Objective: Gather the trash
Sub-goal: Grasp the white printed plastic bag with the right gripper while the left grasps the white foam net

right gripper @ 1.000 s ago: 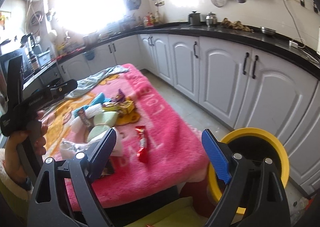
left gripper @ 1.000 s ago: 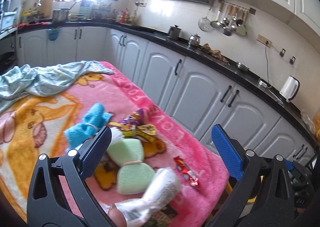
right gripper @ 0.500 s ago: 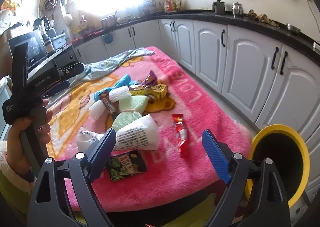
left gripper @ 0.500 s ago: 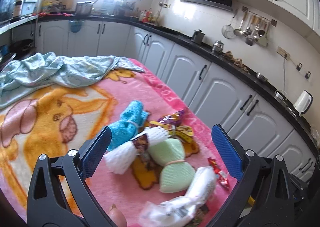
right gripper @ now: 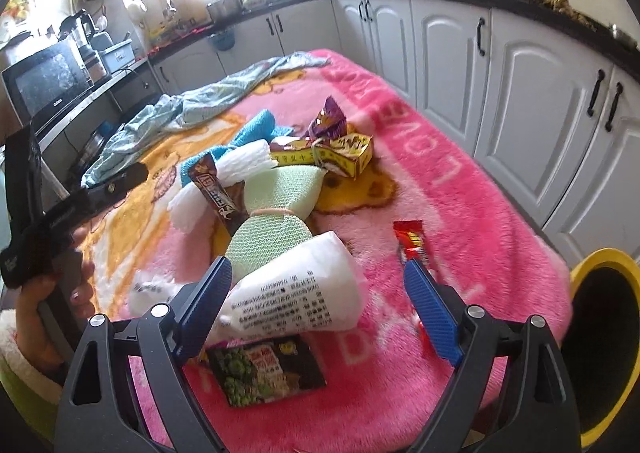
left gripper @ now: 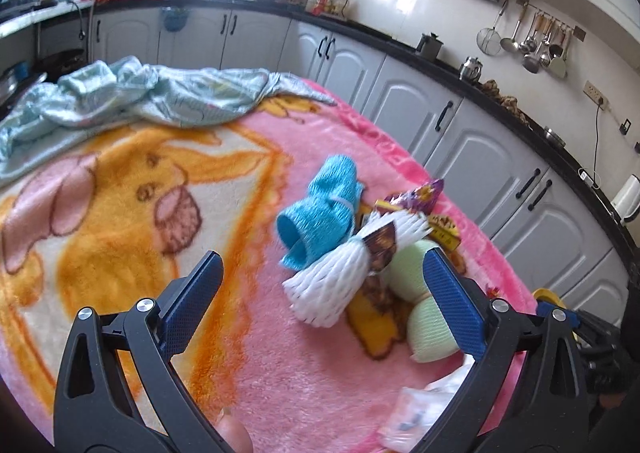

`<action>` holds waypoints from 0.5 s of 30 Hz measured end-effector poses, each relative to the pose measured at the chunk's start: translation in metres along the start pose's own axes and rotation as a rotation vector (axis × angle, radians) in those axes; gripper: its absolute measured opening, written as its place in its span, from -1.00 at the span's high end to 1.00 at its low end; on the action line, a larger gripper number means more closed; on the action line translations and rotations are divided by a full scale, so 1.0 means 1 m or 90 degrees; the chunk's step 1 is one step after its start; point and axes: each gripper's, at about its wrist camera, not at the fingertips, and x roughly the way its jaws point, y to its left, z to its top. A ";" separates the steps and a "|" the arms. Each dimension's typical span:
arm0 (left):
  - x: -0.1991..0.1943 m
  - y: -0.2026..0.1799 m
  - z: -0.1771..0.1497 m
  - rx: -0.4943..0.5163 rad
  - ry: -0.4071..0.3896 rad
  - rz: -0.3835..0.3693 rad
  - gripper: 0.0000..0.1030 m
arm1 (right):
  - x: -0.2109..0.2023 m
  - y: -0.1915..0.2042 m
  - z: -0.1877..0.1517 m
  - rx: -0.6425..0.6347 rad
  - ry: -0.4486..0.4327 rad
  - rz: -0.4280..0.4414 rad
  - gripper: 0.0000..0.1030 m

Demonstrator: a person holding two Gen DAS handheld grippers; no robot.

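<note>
Several pieces of trash lie in a loose heap on a pink blanket [right gripper: 460,189] spread over the table. Nearest the right gripper [right gripper: 318,305] is a white plastic bag [right gripper: 298,293] with printed text, lying between the wide-apart blue pads, which do not press on it; the jaws stand open. At 6 o'clock from the bag, touching its lower edge, lies a dark flat packet [right gripper: 266,371] with green print. At 3 o'clock, a little apart, a red wrapper [right gripper: 412,243] lies lengthwise, its lower end behind the right pad. At 12 o'clock sits a green foam net [right gripper: 280,209] cinched by a band, with a brown wrapper [right gripper: 214,191] and a white foam net [right gripper: 236,173] at its 10 o'clock, a blue foam net [right gripper: 256,129] beyond them, and a yellow box [right gripper: 340,155] and a purple wrapper [right gripper: 328,121] at its 1 o'clock.

The left gripper [left gripper: 320,293] is also open and empty, the white net [left gripper: 332,281] and blue net [left gripper: 320,213] showing between its fingers. A hand [right gripper: 52,293] holds it at 9 o'clock in the right view. A yellow-rimmed bin [right gripper: 600,333] stands off the blanket at 4 o'clock, and a pale crumpled cloth [left gripper: 132,93] lies at the far end by white cabinets [right gripper: 520,101]
</note>
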 end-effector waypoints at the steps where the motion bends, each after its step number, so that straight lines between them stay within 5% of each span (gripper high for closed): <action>1: 0.004 0.002 -0.002 0.000 0.007 -0.001 -0.79 | 0.006 -0.002 0.001 0.007 0.008 0.004 -0.65; 6: 0.025 0.011 -0.009 0.002 0.041 -0.021 -0.78 | 0.031 -0.009 0.003 0.031 0.047 0.026 -0.64; 11: 0.043 0.013 -0.012 0.019 0.070 -0.038 -0.69 | 0.047 -0.014 0.000 0.057 0.074 0.058 -0.21; 15: 0.053 0.013 -0.011 0.020 0.085 -0.047 -0.41 | 0.045 -0.011 -0.001 0.042 0.068 0.058 0.06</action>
